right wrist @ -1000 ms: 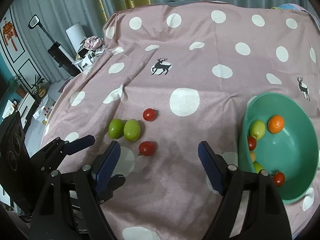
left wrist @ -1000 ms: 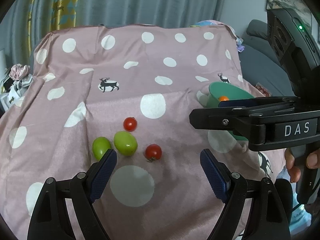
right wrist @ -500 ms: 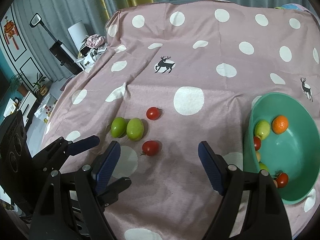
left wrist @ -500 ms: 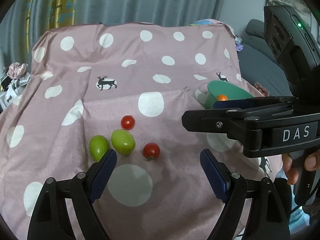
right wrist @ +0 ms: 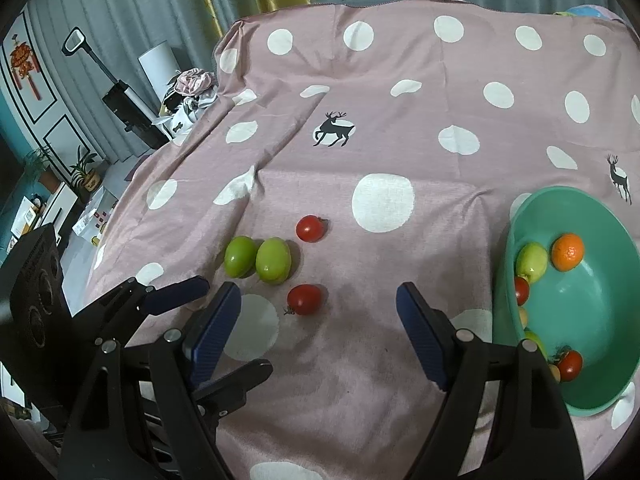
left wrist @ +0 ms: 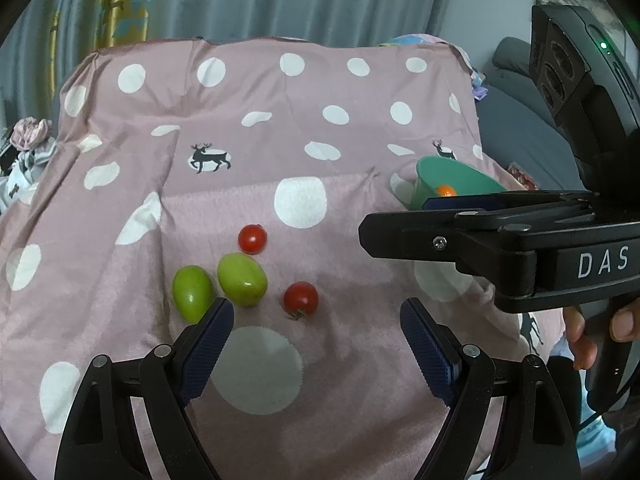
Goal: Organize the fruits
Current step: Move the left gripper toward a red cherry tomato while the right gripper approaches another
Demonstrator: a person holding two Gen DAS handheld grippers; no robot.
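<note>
Right wrist view: right tongs [right wrist: 318, 320] spread wide, holding nothing; near red tomato [right wrist: 305, 299] sits just ahead, between the tips. Two green fruits [right wrist: 258, 259] lie ahead-left, far tomato [right wrist: 310, 228] beyond, green bowl [right wrist: 592, 304] to the right. Left tongs [left wrist: 316, 336] likewise wide, empty. Tomato likely light, smooth, thin-skinned, prone to rolling on the cloth-covered surface [right wrist: 400, 120]; grip gently across its middle.

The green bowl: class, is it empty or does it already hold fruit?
Holds fruit. The green bowl contains an orange, a green fruit and red tomatoes.
</note>
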